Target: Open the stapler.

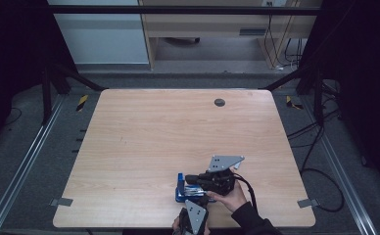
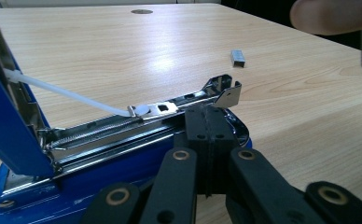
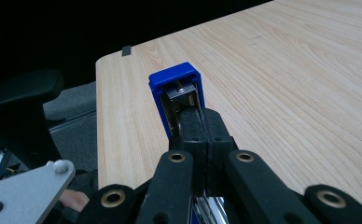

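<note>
Blue metal stapler point(image 1: 180, 190) sits opened near the front edge of the light wooden counter point(image 1: 144, 142), lid swung up so the chrome staple channel point(image 2: 170, 108) is exposed for loading. Left gripper point(image 2: 207, 122) pressed against stapler base, jaws fully closed, steadying it. Right gripper point(image 3: 201, 122) closed too, tips against the raised blue lid point(image 3: 175, 77), propping it. Small strip of silver staples point(image 2: 238, 58) lies beyond the stapler
</note>
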`<state>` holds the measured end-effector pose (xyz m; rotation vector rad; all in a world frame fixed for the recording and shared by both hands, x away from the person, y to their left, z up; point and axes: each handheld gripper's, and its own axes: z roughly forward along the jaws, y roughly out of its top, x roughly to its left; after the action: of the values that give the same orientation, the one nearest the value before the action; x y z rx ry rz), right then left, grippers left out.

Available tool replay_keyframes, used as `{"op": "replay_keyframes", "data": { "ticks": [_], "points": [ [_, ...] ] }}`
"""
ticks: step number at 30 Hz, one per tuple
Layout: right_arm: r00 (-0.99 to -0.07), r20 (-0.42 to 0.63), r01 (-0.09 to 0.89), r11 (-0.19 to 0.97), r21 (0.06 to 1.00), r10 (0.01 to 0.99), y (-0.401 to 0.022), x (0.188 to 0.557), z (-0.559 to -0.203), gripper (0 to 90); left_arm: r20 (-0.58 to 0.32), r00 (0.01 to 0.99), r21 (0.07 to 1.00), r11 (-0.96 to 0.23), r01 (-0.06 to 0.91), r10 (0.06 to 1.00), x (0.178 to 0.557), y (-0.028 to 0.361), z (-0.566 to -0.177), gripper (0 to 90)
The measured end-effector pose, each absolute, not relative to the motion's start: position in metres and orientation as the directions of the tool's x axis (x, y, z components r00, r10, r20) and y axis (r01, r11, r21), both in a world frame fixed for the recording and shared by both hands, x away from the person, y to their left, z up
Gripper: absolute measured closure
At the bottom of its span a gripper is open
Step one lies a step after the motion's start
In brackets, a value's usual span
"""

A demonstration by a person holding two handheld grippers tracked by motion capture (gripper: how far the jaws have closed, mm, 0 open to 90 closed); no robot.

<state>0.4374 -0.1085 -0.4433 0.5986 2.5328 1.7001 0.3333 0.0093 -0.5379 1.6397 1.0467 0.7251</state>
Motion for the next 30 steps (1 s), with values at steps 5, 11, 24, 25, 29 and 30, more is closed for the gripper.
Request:
{"op": "replay_keyframes", "data": {
  "ticks": [5, 11, 24, 25, 29, 30],
  "points": [
    [-0.933, 0.18, 0.286, 0.336, 0.898, 0.311, -0.102, 0.44, -0.443, 89.7, -0.031, 0.442, 0.953, -0.107, 0.284, 0.897, 0.333, 0.009, -0.538, 90.0],
    [-0.939, 0.179, 0.28, 0.35, 0.894, 0.293, -0.093, 0.443, -0.443, 89.7, -0.032, 0.441, 0.953, -0.106, 0.284, 0.897, 0.333, 0.009, -0.538, 90.0],
    [-0.945, 0.195, 0.285, 0.364, 0.887, 0.264, -0.074, 0.447, -0.446, 90.0, -0.031, 0.438, 0.955, -0.103, 0.279, 0.899, 0.333, 0.009, -0.539, 90.0],
    [-0.944, 0.198, 0.287, 0.364, 0.886, 0.263, -0.072, 0.447, -0.446, 90.0, -0.031, 0.438, 0.955, -0.103, 0.279, 0.898, 0.333, 0.009, -0.539, 90.0],
    [-0.946, 0.197, 0.284, 0.371, 0.884, 0.256, -0.066, 0.446, -0.449, 90.0, -0.033, 0.438, 0.955, -0.101, 0.28, 0.898, 0.333, 0.009, -0.539, 90.0],
    [-0.946, 0.2, 0.287, 0.373, 0.883, 0.255, -0.065, 0.447, -0.449, 90.0, -0.034, 0.439, 0.955, -0.101, 0.28, 0.898, 0.333, 0.009, -0.539, 90.0]
  ]
}}
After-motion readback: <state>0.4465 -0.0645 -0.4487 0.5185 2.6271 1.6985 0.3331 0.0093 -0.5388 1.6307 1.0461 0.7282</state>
